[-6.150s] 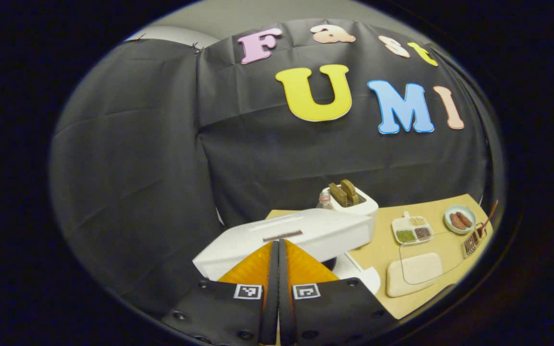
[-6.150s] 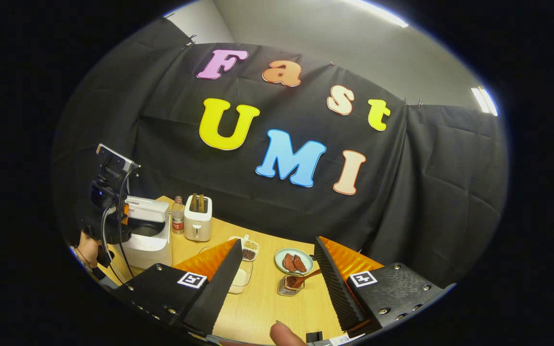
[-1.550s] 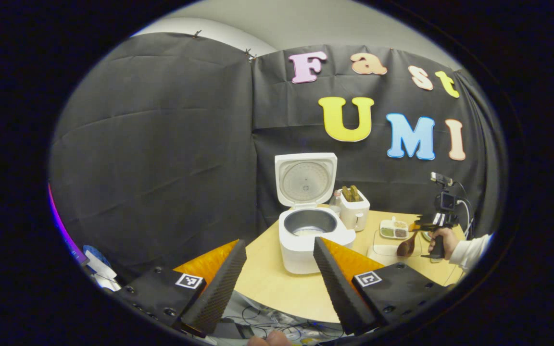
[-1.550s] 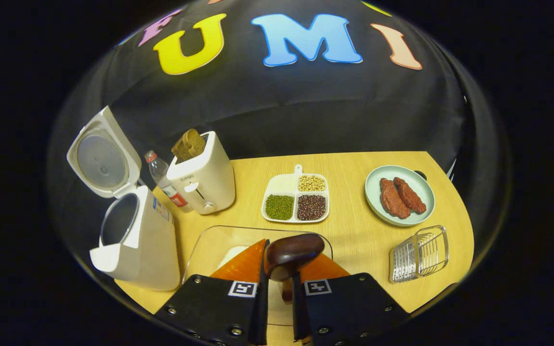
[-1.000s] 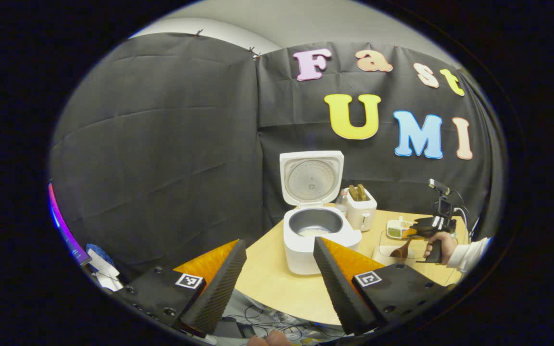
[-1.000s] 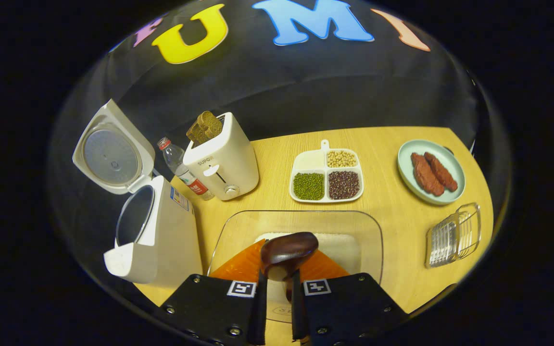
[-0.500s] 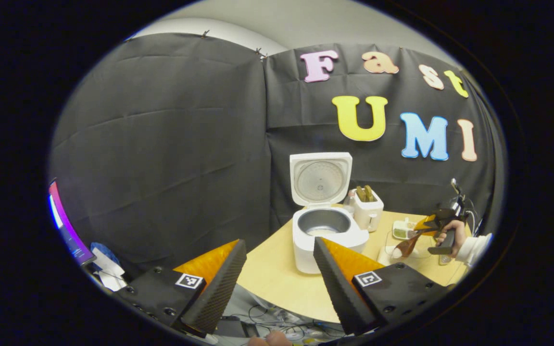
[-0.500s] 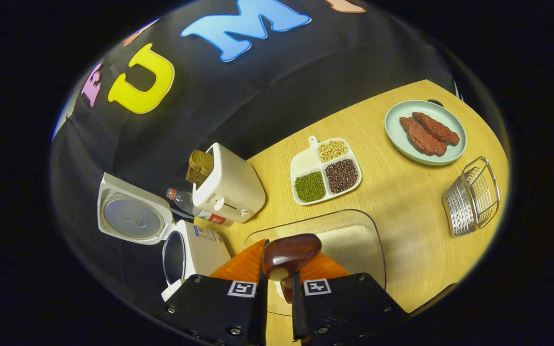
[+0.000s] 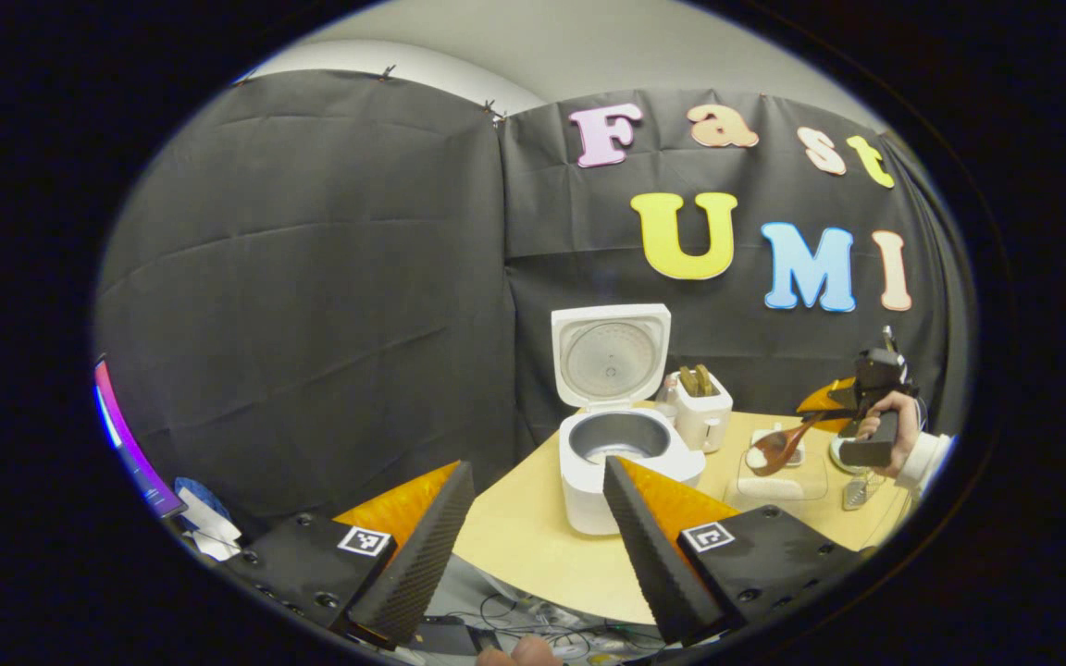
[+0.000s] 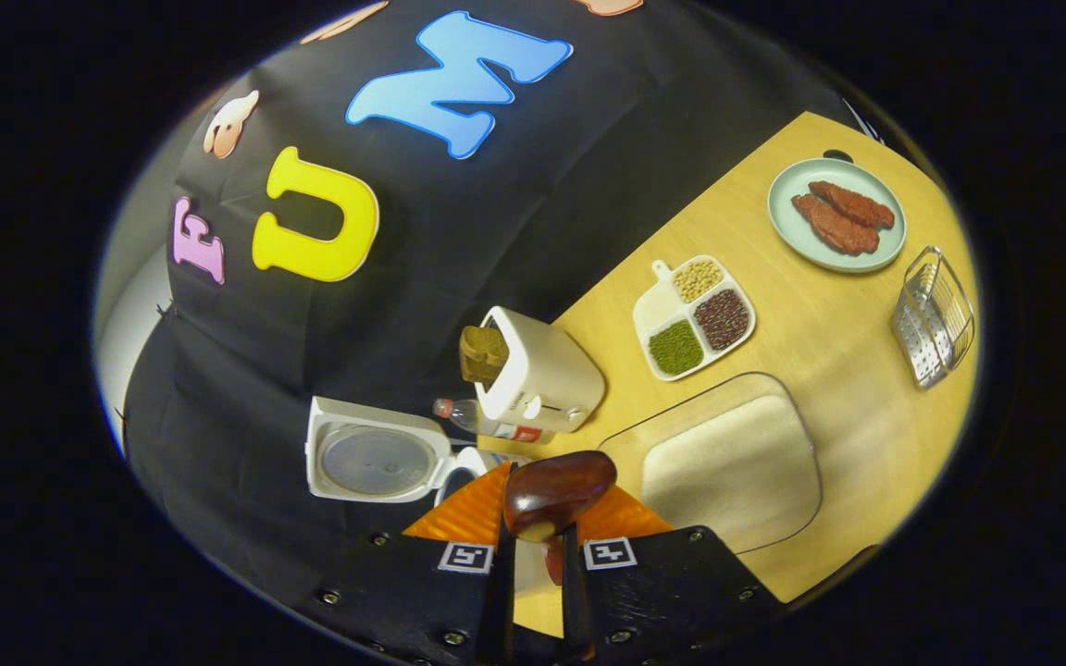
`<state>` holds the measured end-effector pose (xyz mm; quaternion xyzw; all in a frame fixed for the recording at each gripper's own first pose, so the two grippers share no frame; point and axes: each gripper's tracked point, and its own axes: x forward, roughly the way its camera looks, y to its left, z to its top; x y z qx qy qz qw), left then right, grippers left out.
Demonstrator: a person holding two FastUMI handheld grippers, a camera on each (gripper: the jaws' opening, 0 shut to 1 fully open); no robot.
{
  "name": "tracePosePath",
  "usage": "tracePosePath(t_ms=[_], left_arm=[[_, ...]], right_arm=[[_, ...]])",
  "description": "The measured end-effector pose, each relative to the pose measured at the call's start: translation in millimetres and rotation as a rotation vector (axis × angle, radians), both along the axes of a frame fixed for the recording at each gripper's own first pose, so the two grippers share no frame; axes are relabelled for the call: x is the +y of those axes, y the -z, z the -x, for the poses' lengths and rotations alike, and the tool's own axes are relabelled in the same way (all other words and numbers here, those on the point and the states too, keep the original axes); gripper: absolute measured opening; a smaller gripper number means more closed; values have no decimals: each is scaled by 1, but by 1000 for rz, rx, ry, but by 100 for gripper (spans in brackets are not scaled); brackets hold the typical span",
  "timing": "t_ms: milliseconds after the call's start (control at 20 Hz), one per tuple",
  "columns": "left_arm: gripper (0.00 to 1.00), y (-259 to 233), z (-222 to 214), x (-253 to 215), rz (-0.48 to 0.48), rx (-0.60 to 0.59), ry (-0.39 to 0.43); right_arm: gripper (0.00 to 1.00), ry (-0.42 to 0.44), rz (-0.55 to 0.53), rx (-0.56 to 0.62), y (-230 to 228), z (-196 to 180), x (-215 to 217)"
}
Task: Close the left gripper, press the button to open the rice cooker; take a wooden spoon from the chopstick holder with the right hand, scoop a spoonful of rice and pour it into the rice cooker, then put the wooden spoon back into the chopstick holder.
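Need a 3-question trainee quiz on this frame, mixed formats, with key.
1. True or false: the rice cooker lid is shut.
2. Multiple choice: the right gripper is shut on A) the toaster, B) the wooden spoon, C) the chopstick holder.
3. Fill in: in the left gripper view, the spoon's bowl, with rice in it, hangs above the clear ____ of rice.

Key: 1 false, the lid stands up; 2 B; 3 tray. The left gripper is open, well short of the cooker.
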<state>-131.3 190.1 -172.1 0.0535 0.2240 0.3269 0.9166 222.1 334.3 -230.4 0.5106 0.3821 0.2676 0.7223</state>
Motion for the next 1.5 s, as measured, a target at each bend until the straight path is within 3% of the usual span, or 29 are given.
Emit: tracePosePath(t_ms=[250,400,550,600,800,1000,1250,1500], left_arm=[[100,-8,18,10,-2,-15,-19],[100,-12,28,20,-9,-17,-43],[100,-13,41,30,-8,-21,-75],[96,-13,45,32,-5,-21,-86],[98,-10,63,44,-8,-16,-129],[98,-10,70,45,2,-13,-169],[98,0,77,53,15,-10,-201],[98,1,95,57,18,-10,-220]], right_arm=[[21,-22,-102,-29,-61,4,57],[21,-43,-83,-73,-81,1,107],[21,-74,-4,-135,-84,5,157],[21,-83,30,-158,-81,5,172],[21,-124,146,-238,-72,8,220],[21,-135,265,-365,-72,10,241],[21,-182,414,-599,-83,23,270],[21,-251,612,-930,-101,47,289]])
